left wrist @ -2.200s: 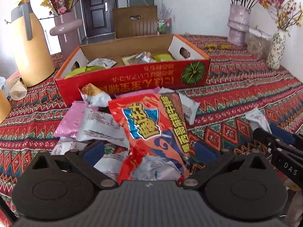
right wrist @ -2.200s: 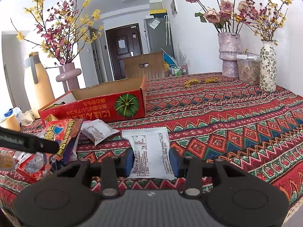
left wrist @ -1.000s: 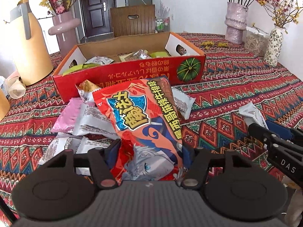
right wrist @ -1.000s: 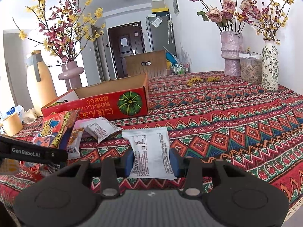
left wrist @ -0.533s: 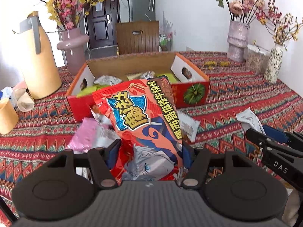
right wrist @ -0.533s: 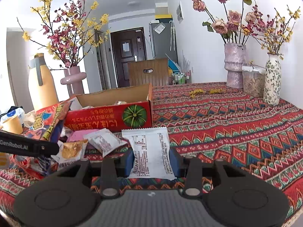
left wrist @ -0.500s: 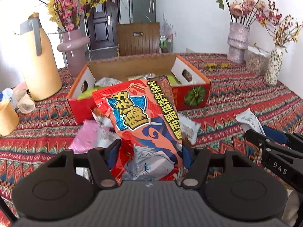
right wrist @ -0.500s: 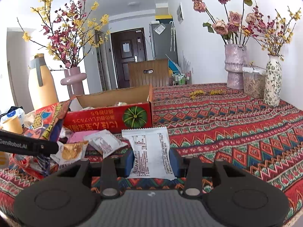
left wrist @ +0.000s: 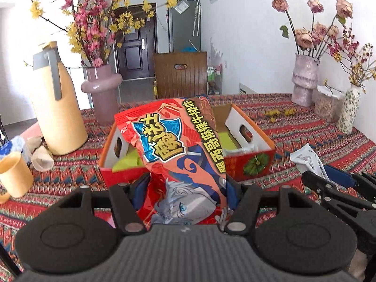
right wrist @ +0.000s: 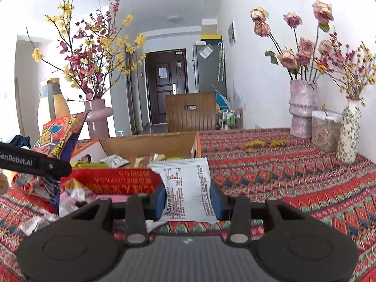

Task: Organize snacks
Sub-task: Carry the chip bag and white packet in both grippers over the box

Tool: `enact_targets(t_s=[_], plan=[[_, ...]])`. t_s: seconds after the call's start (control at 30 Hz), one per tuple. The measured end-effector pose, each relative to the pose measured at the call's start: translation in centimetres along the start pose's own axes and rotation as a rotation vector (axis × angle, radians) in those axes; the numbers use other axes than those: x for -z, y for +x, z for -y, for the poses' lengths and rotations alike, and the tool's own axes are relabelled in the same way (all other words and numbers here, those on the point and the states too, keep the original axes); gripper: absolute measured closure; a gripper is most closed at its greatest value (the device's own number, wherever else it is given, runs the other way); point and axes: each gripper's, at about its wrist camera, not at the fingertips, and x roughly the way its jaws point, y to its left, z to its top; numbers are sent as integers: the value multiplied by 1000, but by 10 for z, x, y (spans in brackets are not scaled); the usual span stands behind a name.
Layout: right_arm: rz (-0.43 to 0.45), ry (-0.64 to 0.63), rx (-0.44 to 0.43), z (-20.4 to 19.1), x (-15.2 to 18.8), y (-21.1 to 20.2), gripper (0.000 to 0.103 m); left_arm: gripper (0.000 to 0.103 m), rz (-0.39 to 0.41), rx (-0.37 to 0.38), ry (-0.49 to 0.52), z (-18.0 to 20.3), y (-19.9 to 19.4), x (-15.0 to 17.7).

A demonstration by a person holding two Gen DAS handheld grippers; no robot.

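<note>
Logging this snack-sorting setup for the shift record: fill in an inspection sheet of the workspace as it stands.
Surface: patterned red tablecloth.
Job's things: red snack bag; white packet; red cardboard box holding snacks.
Clutter: loose wrappers in front of the box.
Grippers: left tongs shut on the red snack bag; right tongs shut on the white packet.
Cables: nothing seen.
Surroundings: flower vases, thermos jug, chair, door.
</note>
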Motion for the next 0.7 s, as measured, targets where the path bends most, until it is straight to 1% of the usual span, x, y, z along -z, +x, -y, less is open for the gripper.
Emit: enact_targets(t_s=[0.27,0.43,0.7], plan=[[44,-36,-20,-16,-30,26,64,39,24,-20,-12,-10,18,-23],[63,-63,-24,-26,-49,48,64,39,22,-27,-25,-16,37,-36],[46,-80,-24,-38,-70,94,64,39,20,-42,-56,-27,71,-57]])
